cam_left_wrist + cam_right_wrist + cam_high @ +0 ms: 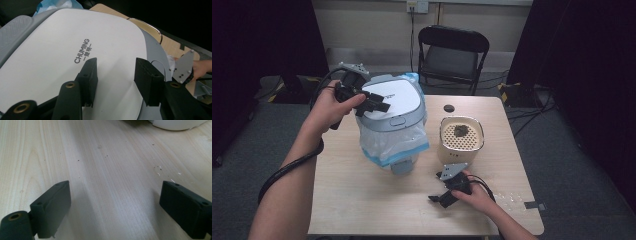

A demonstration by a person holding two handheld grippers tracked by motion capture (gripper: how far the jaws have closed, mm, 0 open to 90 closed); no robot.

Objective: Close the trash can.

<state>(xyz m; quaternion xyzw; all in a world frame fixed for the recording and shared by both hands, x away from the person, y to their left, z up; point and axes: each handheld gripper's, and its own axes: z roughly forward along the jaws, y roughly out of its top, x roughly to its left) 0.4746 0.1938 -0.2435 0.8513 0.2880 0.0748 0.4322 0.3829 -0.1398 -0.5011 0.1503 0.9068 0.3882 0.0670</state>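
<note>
A grey bin with a white lid point(394, 97) marked CHUMING point(62, 37) stands at the table's back left. A clear and blue plastic bag point(387, 142) hangs out from under the lid. My left gripper point(379, 105) hovers just over the lid's left part. Its jaws point(115, 62) stand apart with nothing between them. My right gripper point(439, 199) rests low near the table's front, pointing left. It is open over bare wood point(115, 187). A cream perforated container point(461, 137) with a dark clump point(460, 131) inside sits right of the bin.
A small black disc point(449, 108) lies behind the cream container. A black folding chair point(452, 50) stands beyond the wooden table point(362, 200). Crumbs and small flecks dot the wood point(158, 170). The right hand's grey plate point(183, 66) shows beyond the lid.
</note>
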